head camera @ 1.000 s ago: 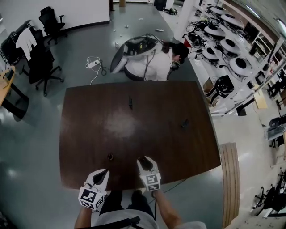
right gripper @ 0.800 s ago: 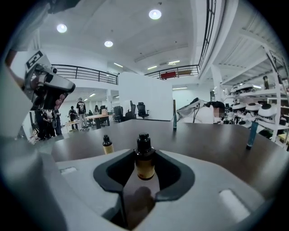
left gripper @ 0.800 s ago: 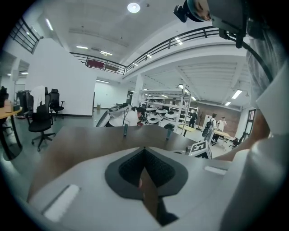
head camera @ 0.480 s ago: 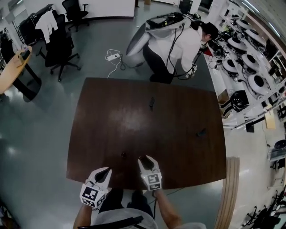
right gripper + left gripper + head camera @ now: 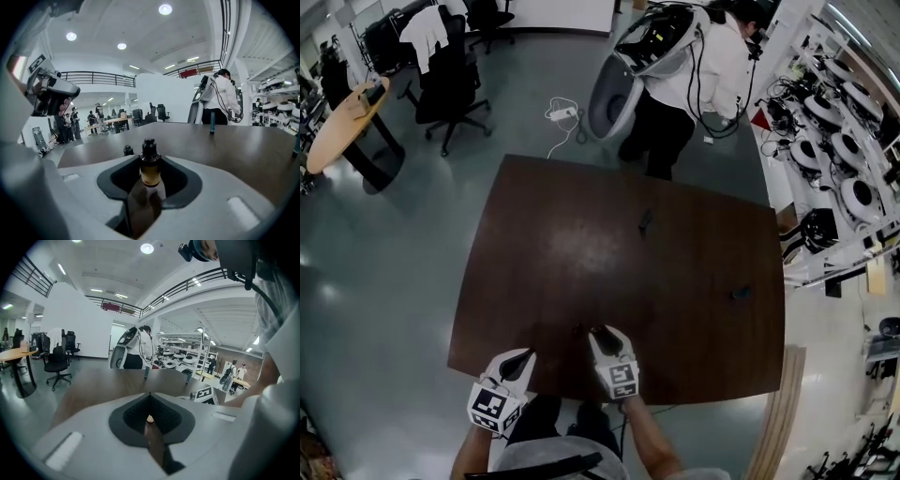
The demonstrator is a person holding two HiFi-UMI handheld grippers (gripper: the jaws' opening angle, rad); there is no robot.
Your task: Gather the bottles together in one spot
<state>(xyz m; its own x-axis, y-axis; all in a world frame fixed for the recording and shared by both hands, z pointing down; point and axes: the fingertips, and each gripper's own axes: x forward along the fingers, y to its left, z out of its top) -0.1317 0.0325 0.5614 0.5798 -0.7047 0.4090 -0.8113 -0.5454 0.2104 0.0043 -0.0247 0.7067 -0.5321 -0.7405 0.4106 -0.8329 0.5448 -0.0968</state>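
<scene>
Bottles were spread over the dark wooden table [image 5: 553, 262] in the head view: a slim bottle [image 5: 645, 222] toward the far edge, a second bottle [image 5: 739, 293] well apart from it near the right side, and a small dark-capped bottle [image 5: 577, 330] at the near edge, just beside the right gripper [image 5: 602, 335]. Both grippers sat low over that near edge, the left gripper [image 5: 518, 358] off to one side with no bottle by it, which suggested the near edge was serving as the gathering spot. A person [image 5: 694, 66] wearing a white equipment rig stood beyond the far edge. From above, the jaws were too small to read. The left gripper view settled one of them: its jaws were drawn together to a thin slit with nothing nameable between them, and the two distant bottles showed far across the table, so this gripper was probably idle. The right gripper view gave what the head view hid: its jaws were clamped on the body of a small amber bottle [image 5: 149, 173] with a black cap, held upright, likely so that it could be stood down without tipping. The cap of the small dark-capped bottle [image 5: 128, 150] showed just to its left, so the held one looked about to join it.
</scene>
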